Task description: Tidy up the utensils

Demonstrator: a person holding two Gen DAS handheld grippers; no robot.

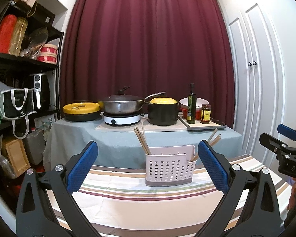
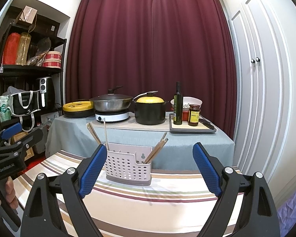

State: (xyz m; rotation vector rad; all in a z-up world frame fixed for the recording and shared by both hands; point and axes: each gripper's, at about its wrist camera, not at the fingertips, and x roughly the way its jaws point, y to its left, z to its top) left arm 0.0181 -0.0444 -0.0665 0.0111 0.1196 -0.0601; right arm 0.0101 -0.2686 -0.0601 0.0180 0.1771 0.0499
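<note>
Wooden chopsticks (image 2: 94, 135) stand in the holder (image 2: 128, 165) on the striped table (image 2: 167, 201). My left tongs (image 1: 148, 167) and right tongs (image 2: 148, 169) are wide apart, empty. I think sorting looks done; next I find strays.

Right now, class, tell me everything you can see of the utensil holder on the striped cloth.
The utensil holder is pale pinkish-white perforated plastic on a grey base, standing upright on the striped tablecloth. It has a taller back wall with a keyhole hanging slot and a lower front pocket. Wooden chopsticks lean out of both ends. Neither gripper touches it.
</note>
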